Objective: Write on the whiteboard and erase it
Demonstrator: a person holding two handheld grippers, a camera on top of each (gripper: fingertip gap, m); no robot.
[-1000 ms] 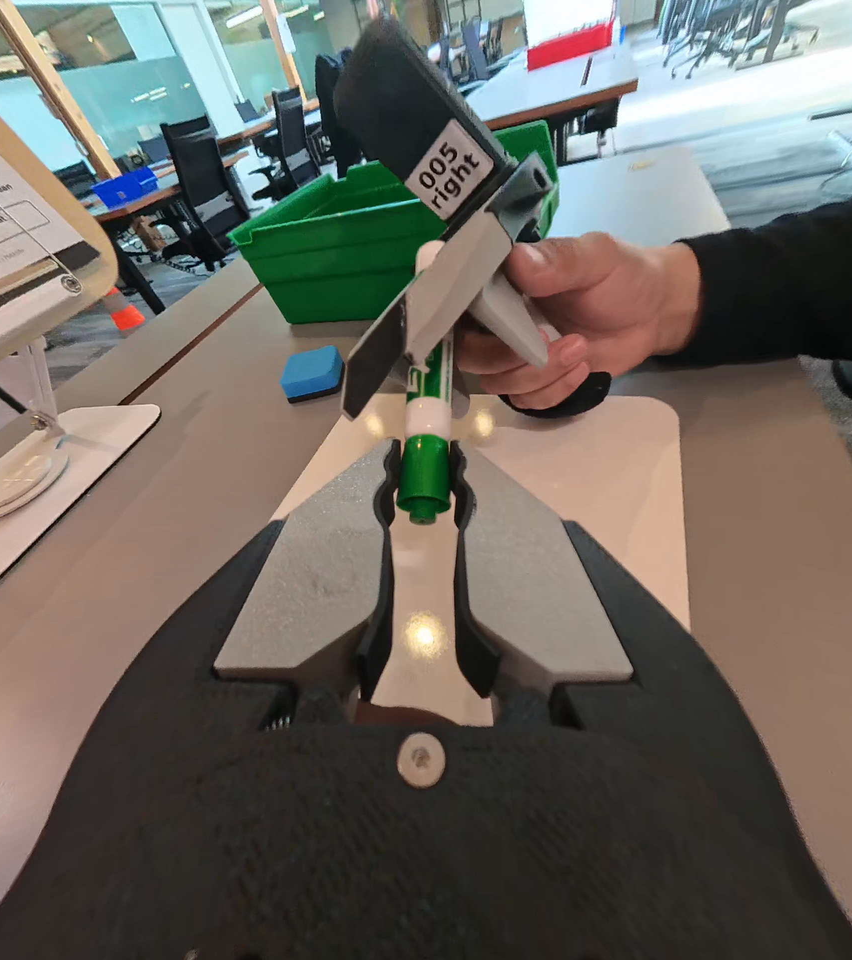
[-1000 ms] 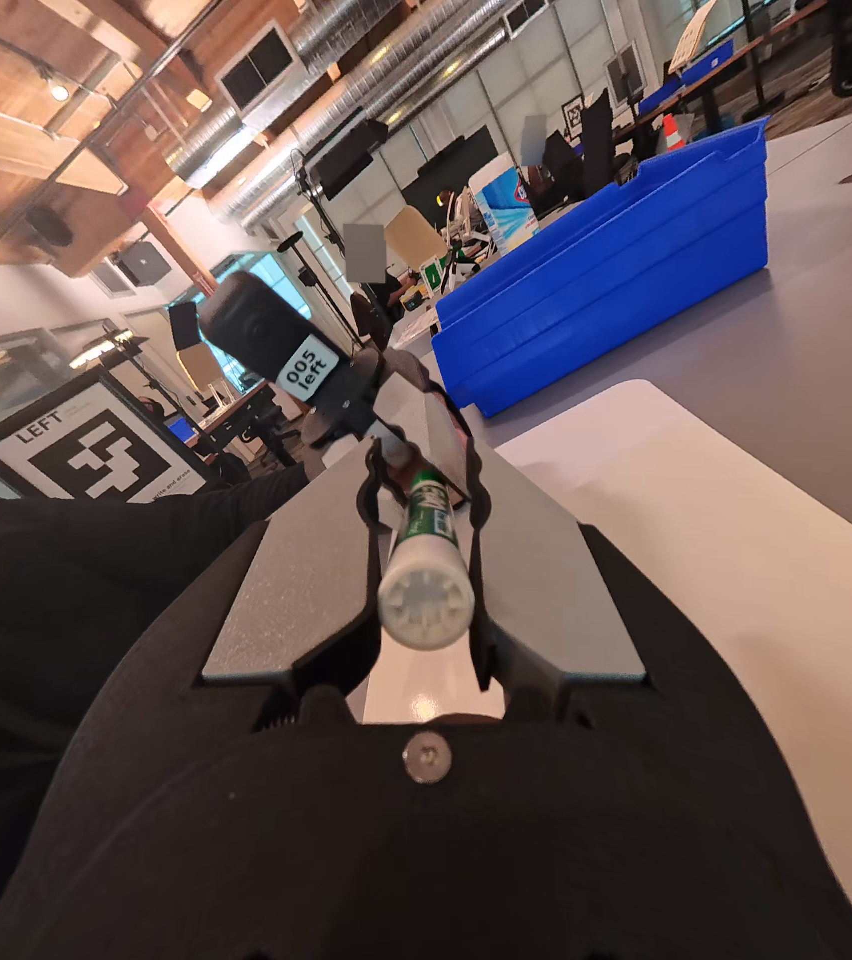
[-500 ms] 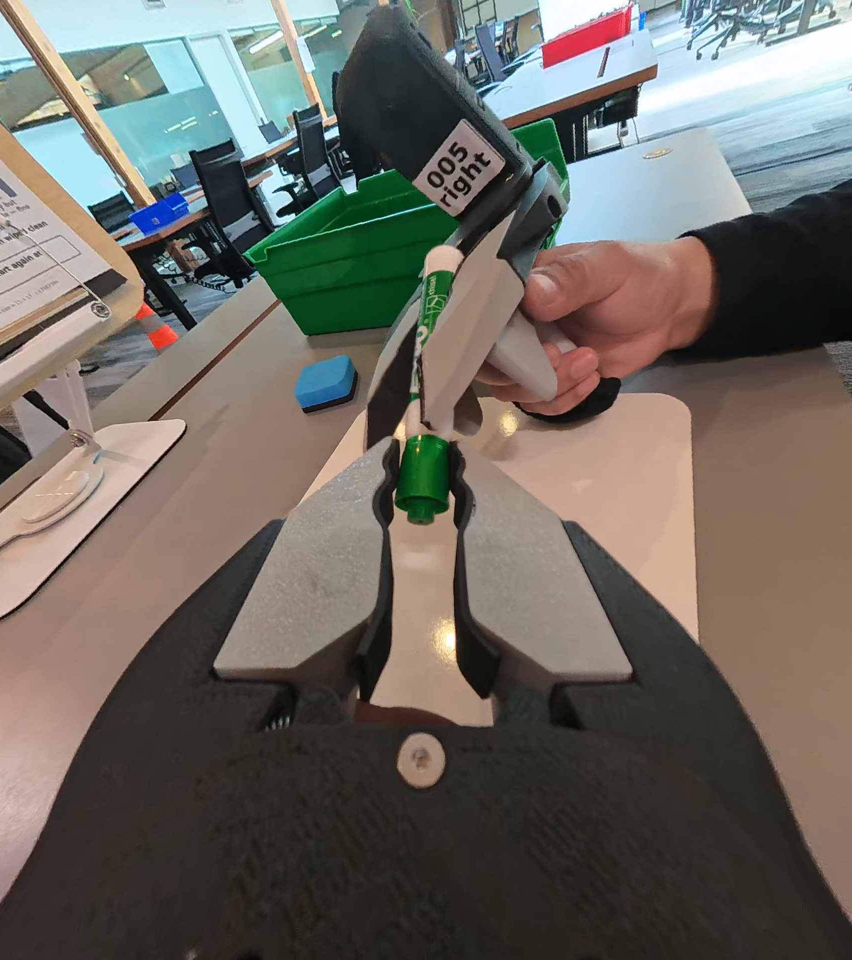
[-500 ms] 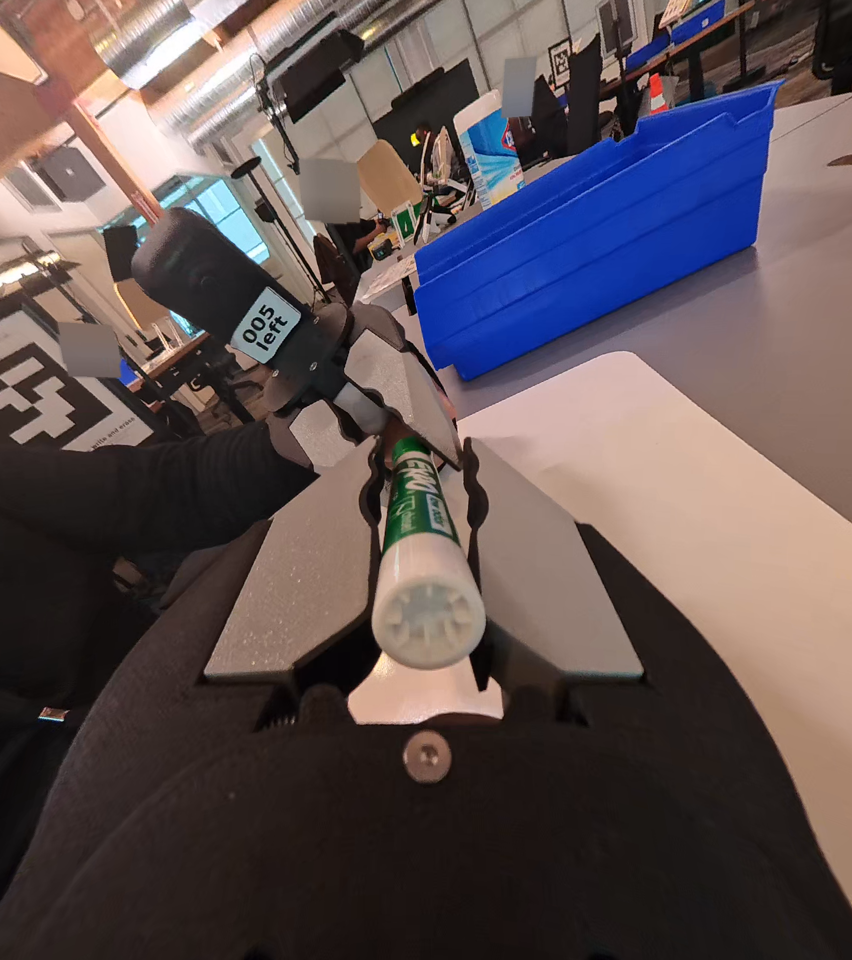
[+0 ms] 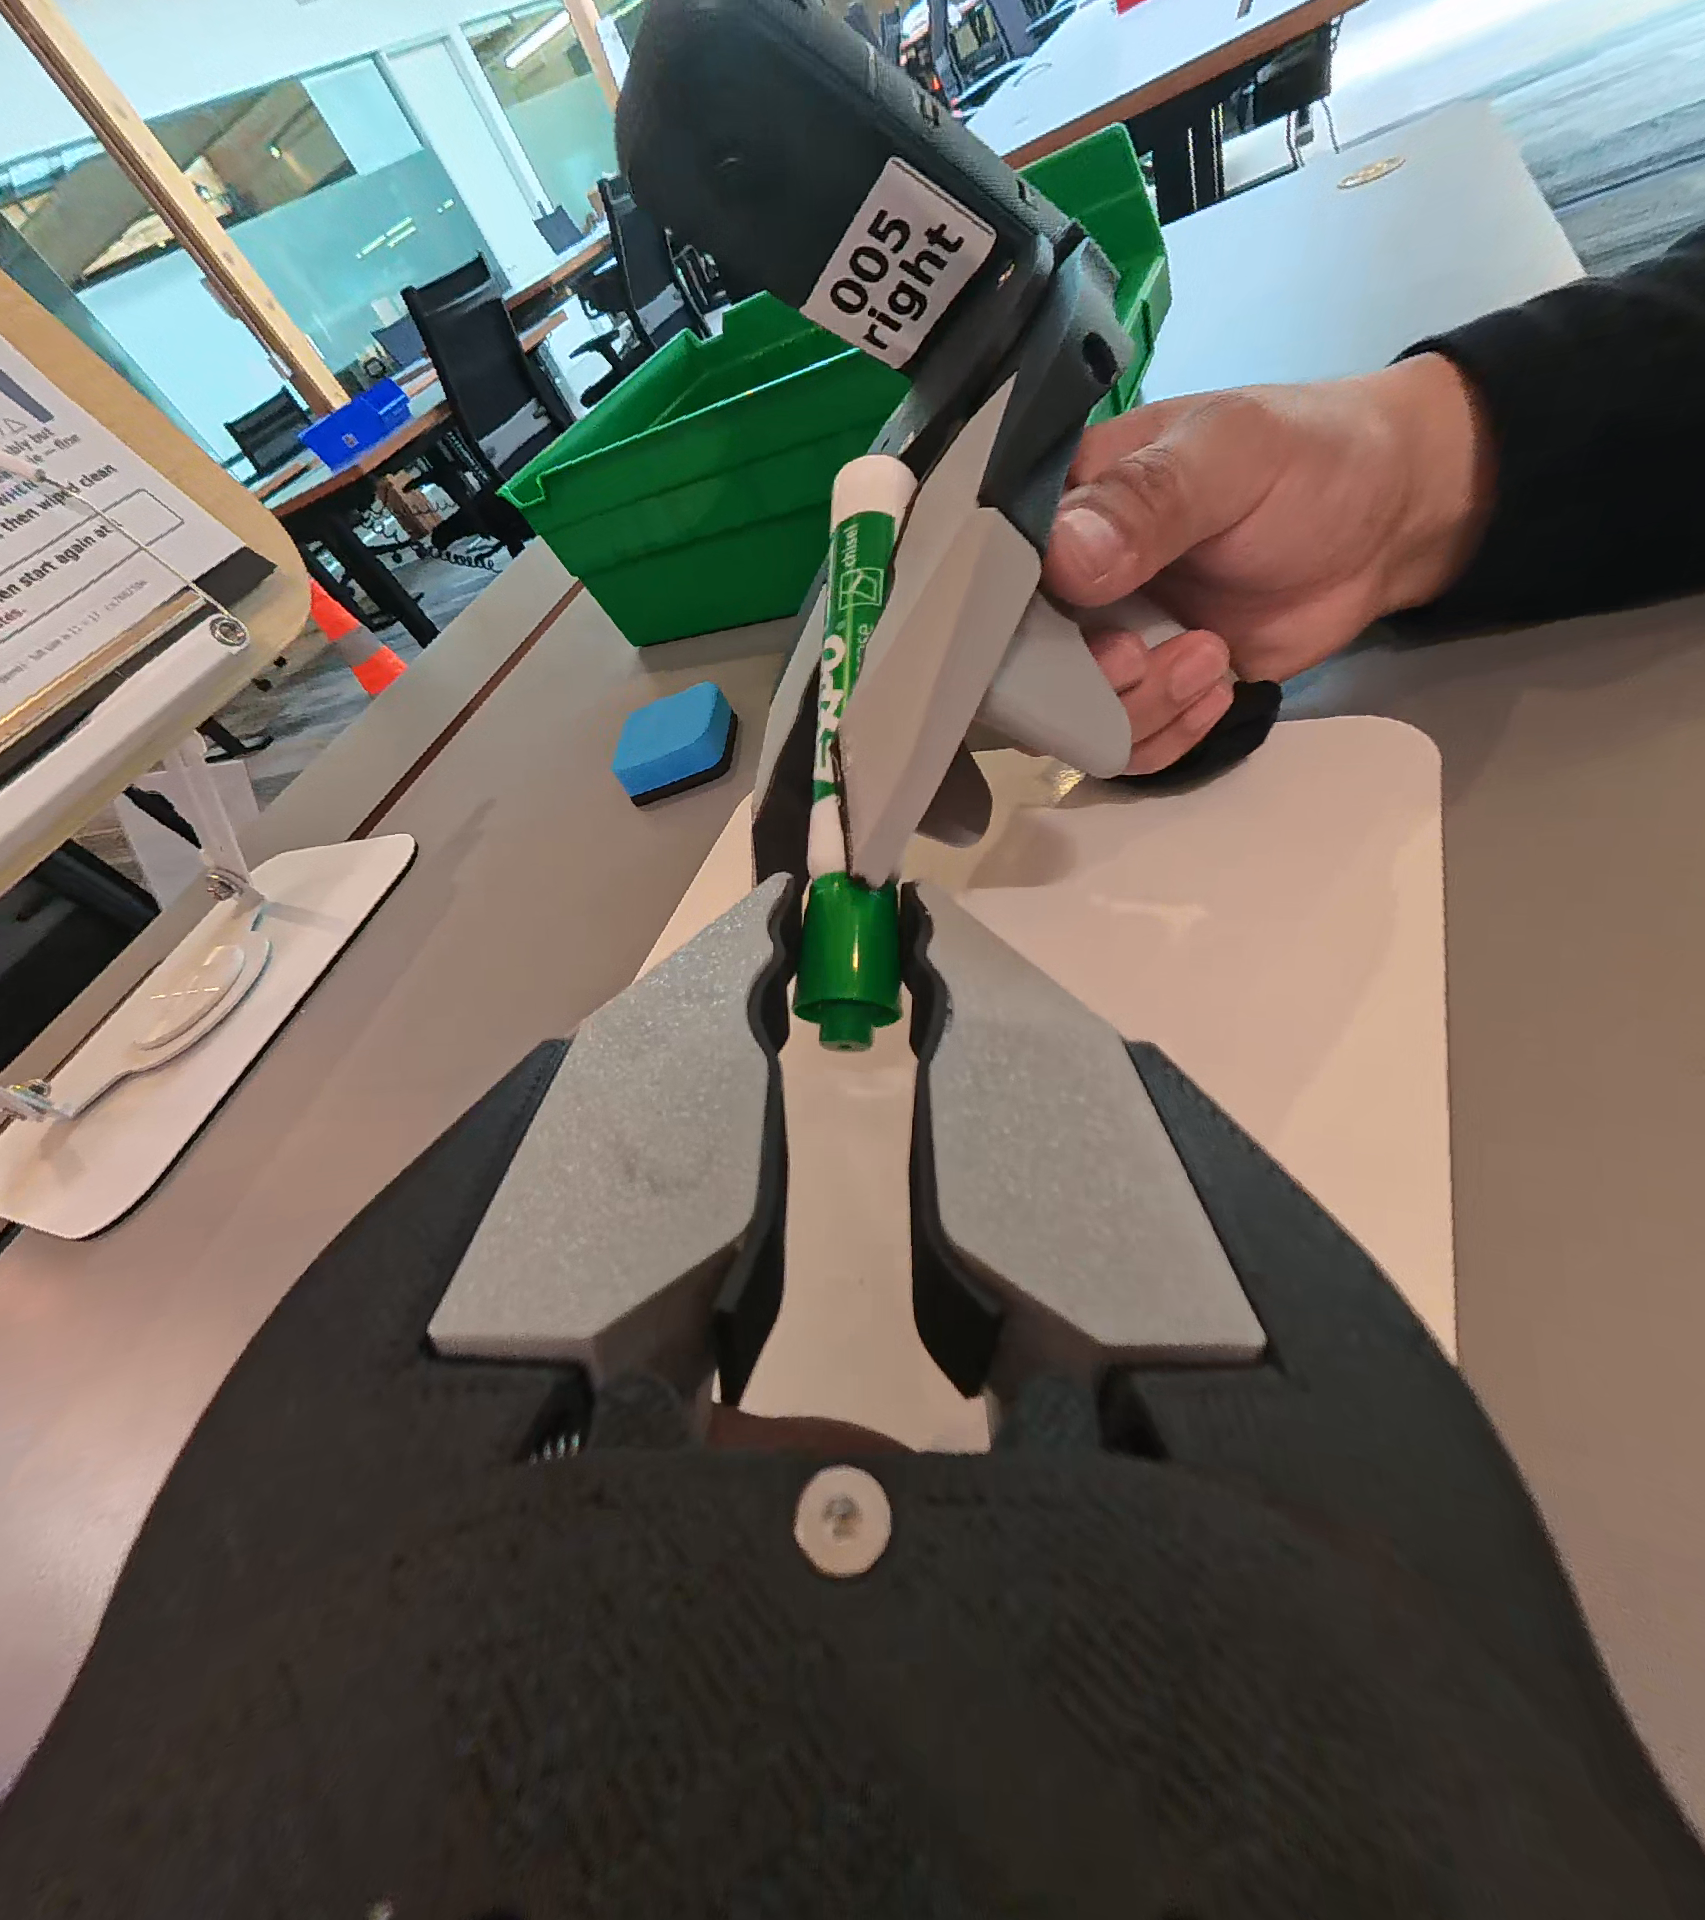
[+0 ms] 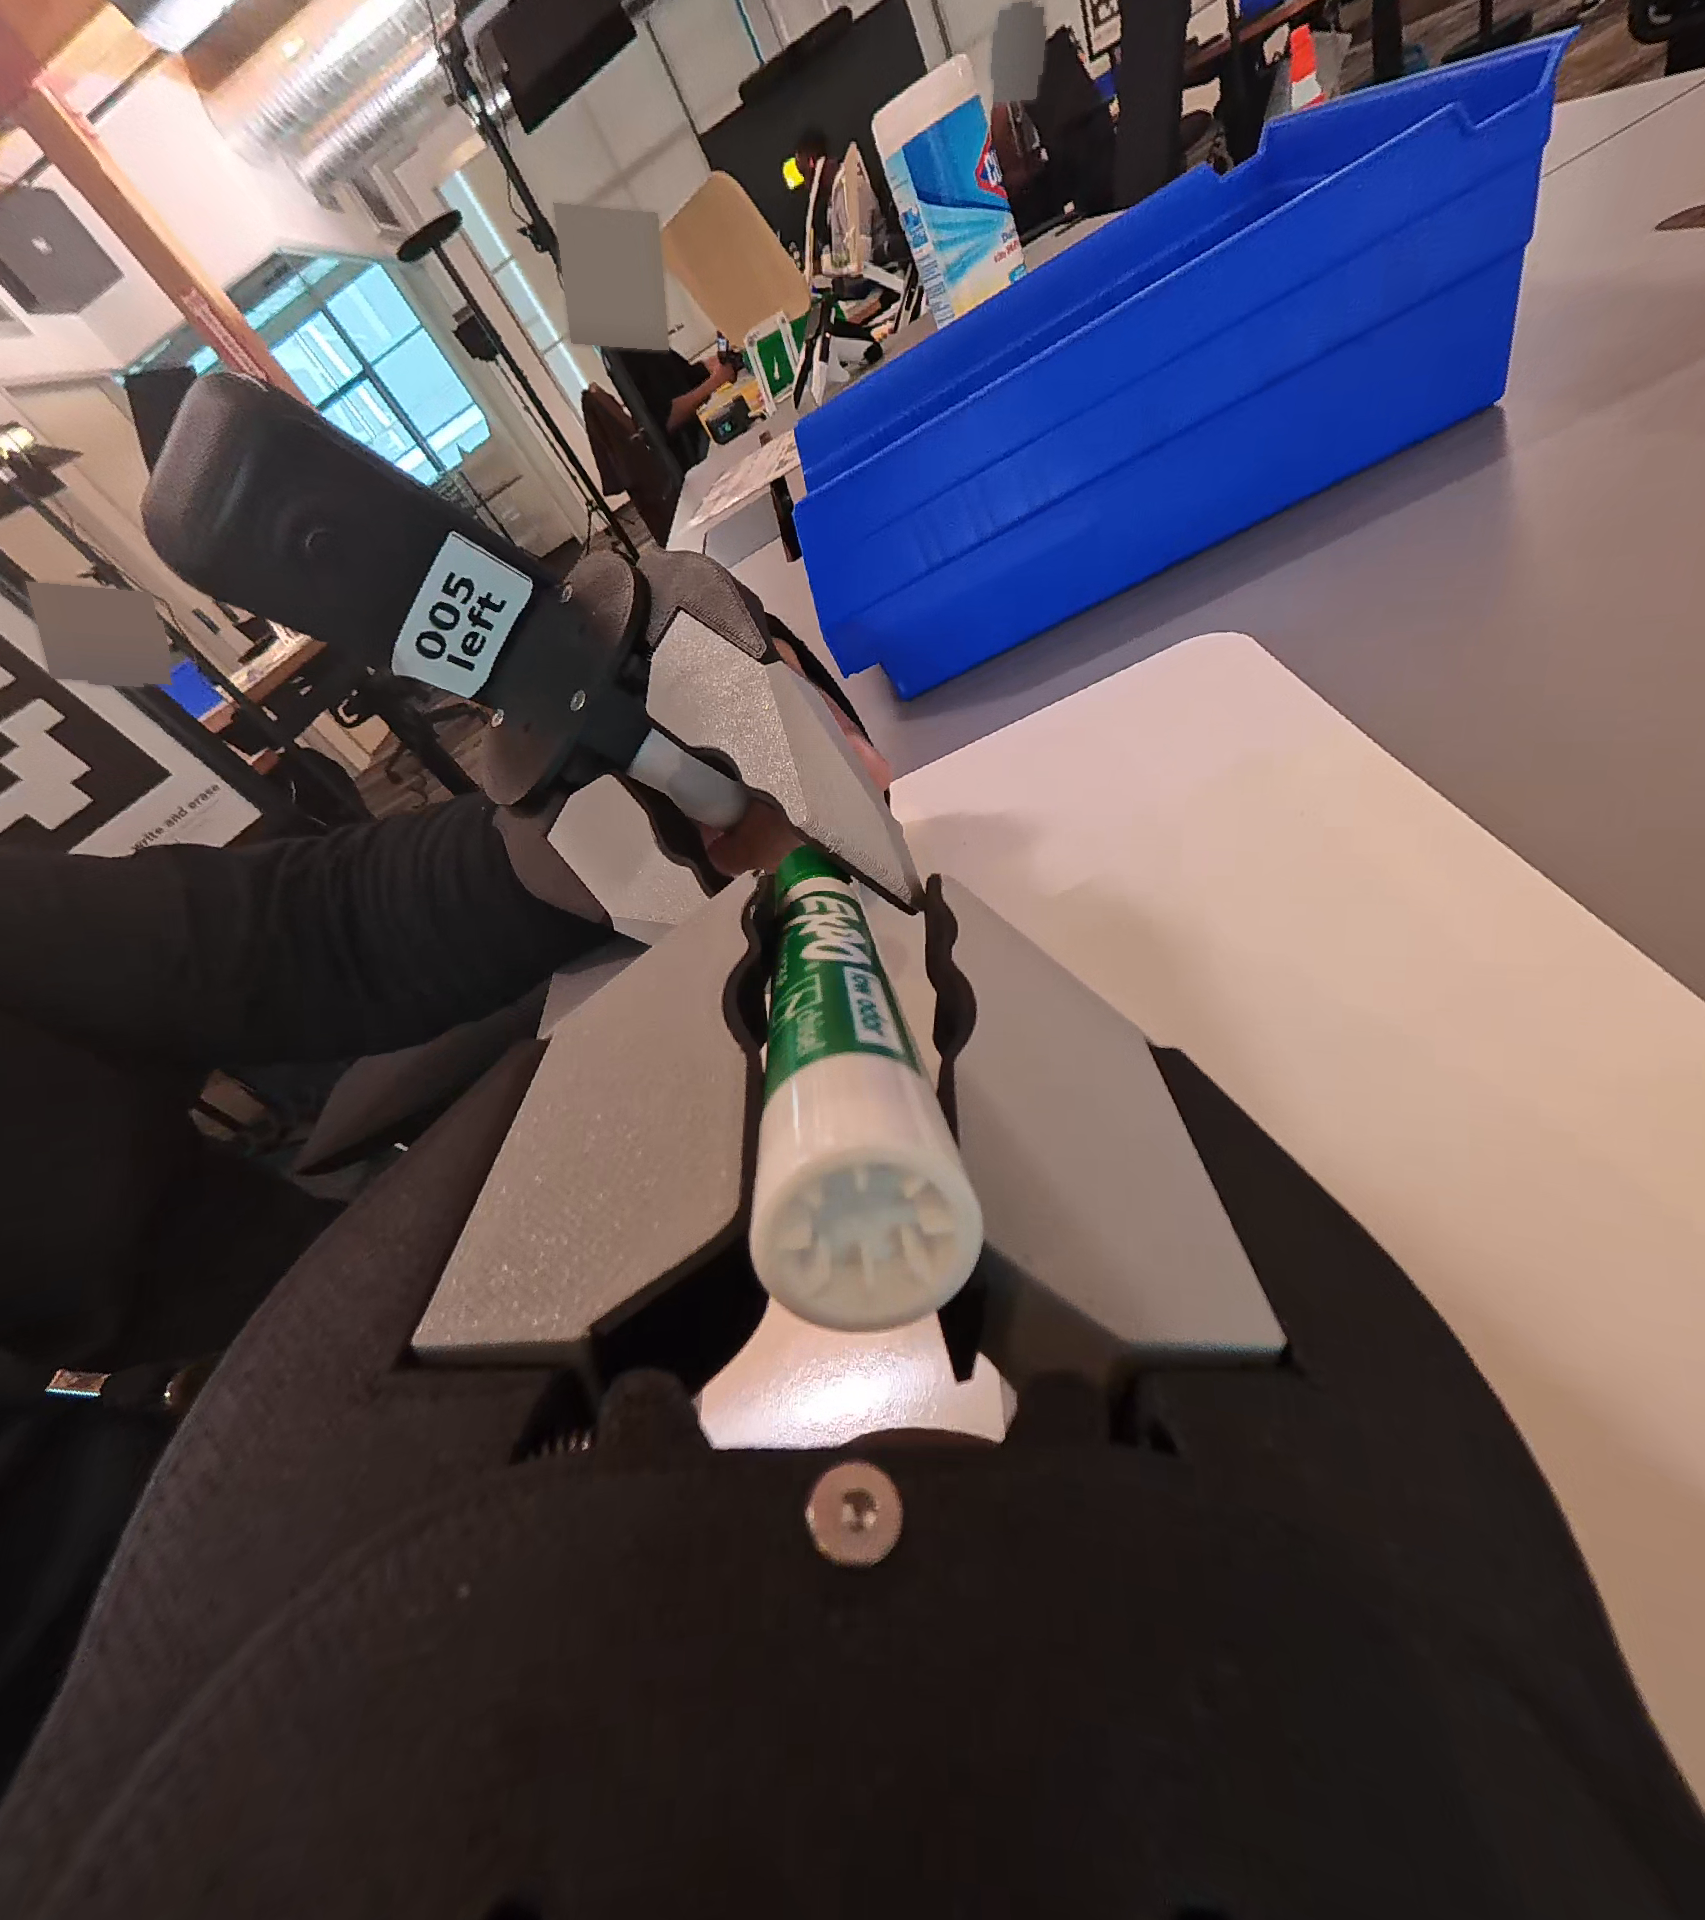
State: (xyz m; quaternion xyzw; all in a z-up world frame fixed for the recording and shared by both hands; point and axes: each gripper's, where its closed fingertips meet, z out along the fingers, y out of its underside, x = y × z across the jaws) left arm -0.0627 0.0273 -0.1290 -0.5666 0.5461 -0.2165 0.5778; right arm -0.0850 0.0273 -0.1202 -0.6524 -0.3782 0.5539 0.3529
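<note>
Left gripper (image 5: 848,940): black textured body, two flat grey speckled fingers (image 5: 619,1174) with wavy black inner pads, one silver screw (image 5: 841,1536) centred near the base. Right gripper (image 6: 848,935): same build and screw (image 6: 853,1512). Each carries a black camera housing (image 5: 775,156) with a white sticker (image 5: 898,265). Black long sleeve (image 5: 1648,416) on the right hand (image 5: 1274,540).
</note>
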